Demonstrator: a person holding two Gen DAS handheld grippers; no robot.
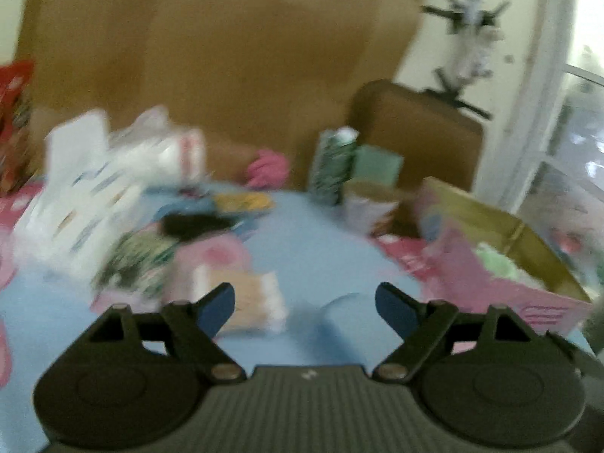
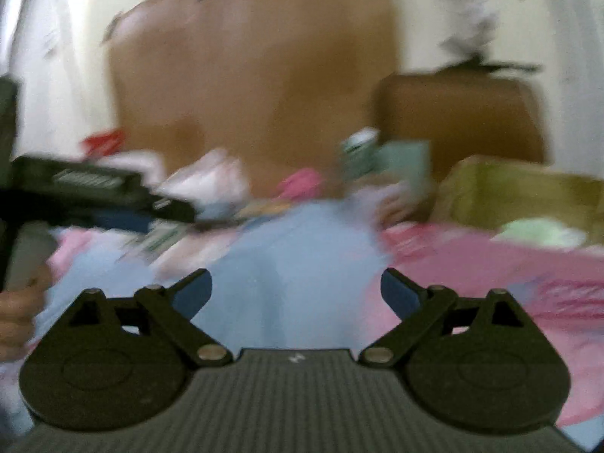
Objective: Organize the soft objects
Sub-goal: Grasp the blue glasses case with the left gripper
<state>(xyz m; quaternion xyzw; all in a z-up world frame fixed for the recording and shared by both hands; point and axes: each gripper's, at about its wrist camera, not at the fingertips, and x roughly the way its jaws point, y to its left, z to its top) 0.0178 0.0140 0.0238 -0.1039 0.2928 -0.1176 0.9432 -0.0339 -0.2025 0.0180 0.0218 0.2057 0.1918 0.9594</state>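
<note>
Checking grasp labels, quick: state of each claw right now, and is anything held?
Left claw: open, nothing between its fingers; blue bedsheet shows through the gap.
Right claw: open, empty.

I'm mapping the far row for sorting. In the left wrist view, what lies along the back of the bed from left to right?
White patterned packet → clear bag of white items → pink bundle → green patterned pack → pink open box.
</note>
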